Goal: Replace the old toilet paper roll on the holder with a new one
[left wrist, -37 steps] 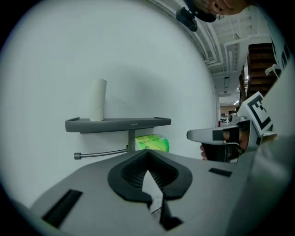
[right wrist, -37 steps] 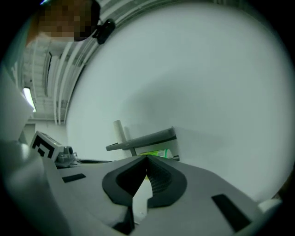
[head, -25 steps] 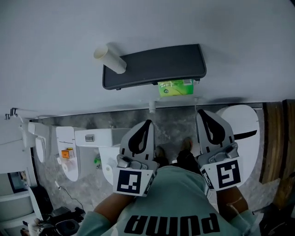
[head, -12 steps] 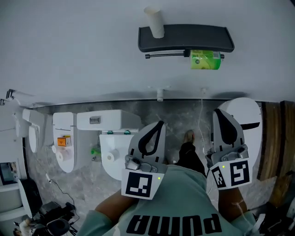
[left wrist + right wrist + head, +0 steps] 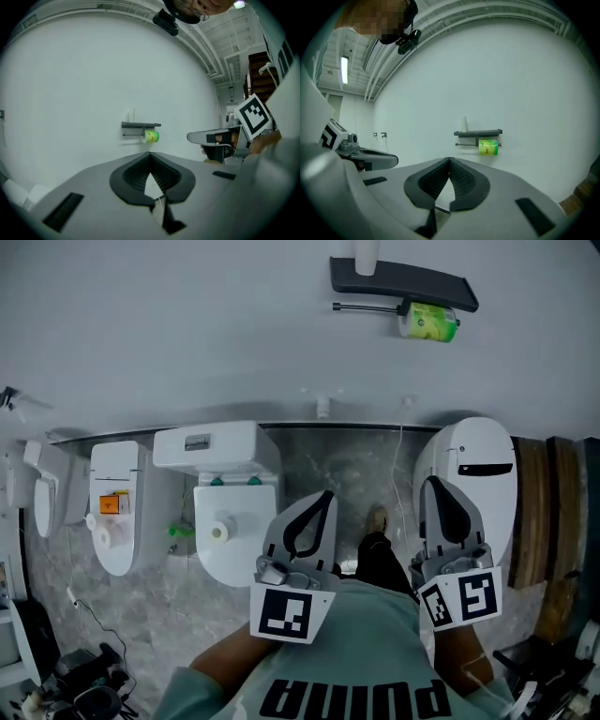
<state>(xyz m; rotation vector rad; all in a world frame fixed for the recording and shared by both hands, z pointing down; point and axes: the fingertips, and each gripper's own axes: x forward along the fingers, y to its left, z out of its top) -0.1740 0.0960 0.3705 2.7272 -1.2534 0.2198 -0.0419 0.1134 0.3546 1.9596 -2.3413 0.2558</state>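
Left tongs (image 5: pixel 322 495): jaws together, empty.
Right tongs (image 5: pixel 434 482): jaws together, empty.
Green roll (image 5: pixel 429 322): on the wall holder (image 5: pixel 403 282), well apart from both.

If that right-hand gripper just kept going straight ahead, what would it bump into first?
Probably the bare white wall, a little left of the black holder and its green-wrapped roll. Nothing nearer lies ahead of the right gripper, though depth is unclear.

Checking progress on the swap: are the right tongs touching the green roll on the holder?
Apart. The right gripper view shows the shut right tongs empty, with bare wall between them and the green roll.
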